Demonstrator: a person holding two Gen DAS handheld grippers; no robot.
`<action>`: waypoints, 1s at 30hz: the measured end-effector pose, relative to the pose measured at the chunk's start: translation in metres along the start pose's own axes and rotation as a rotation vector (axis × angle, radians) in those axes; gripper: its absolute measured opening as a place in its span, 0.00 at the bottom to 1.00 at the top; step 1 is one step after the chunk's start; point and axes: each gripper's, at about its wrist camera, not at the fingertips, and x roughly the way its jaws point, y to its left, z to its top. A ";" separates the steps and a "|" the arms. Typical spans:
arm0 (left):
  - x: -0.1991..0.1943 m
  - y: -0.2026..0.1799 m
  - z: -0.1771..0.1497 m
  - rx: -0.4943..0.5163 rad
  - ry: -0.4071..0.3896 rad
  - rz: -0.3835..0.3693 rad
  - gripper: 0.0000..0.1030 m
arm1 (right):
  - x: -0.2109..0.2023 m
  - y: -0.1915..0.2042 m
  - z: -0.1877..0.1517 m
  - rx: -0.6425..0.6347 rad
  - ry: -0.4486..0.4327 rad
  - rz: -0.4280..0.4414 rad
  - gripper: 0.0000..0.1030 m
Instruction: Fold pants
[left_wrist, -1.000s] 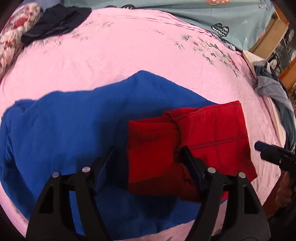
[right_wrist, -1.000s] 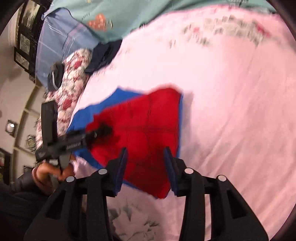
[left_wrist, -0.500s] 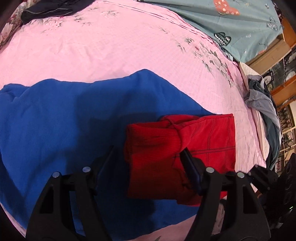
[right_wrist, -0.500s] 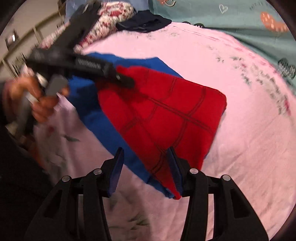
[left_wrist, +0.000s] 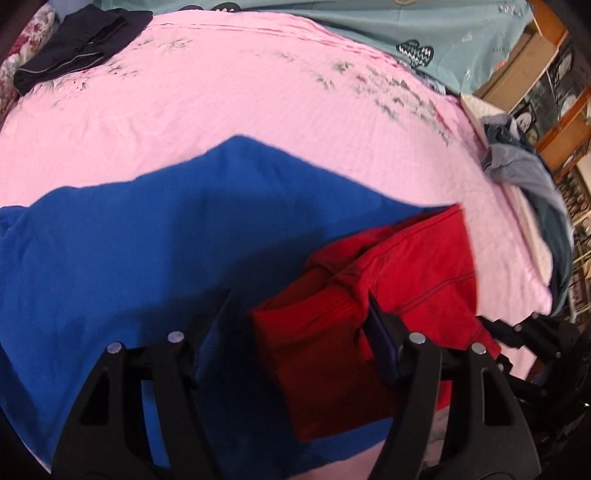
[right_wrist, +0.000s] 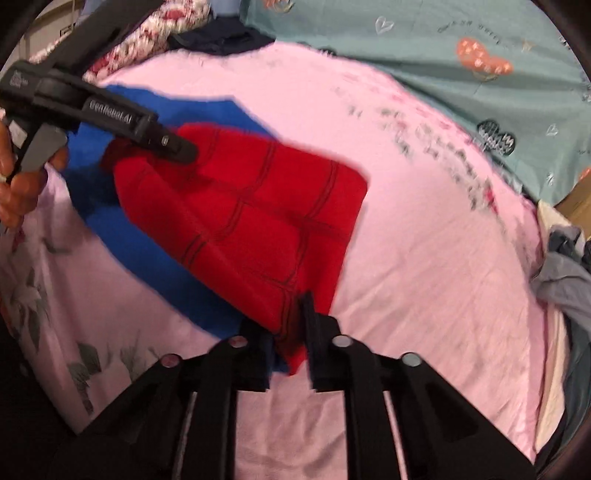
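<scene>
The pants lie on the pink bedsheet: a wide blue part with a folded red part on top, crossed by dark stitched lines. My left gripper is open and straddles the red fold's bunched left end, without pinching it. That left gripper also shows from the right wrist, held in a hand, with its tip over the red cloth's far end. My right gripper is closing, and the near corner of the red part sits between its jaws. Its dark body shows at the bed's right edge.
A dark folded garment lies at the far left beside a floral pillow. A teal blanket covers the head of the bed. Grey clothes hang over the right edge, and wooden shelves stand behind them.
My right gripper rolled upright and came down onto the near red corner, and its jaws narrowed. The left gripper barely shifted and still spans the red fold.
</scene>
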 end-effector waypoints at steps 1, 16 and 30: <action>-0.001 -0.004 -0.001 0.026 -0.004 0.019 0.68 | -0.001 0.003 -0.002 -0.014 -0.011 -0.028 0.40; -0.071 0.043 -0.034 -0.112 -0.072 0.058 0.69 | -0.041 -0.015 0.109 -0.052 -0.198 0.408 0.52; -0.122 0.089 -0.072 -0.314 -0.147 0.181 0.70 | 0.045 0.026 0.140 -0.444 0.059 0.521 0.09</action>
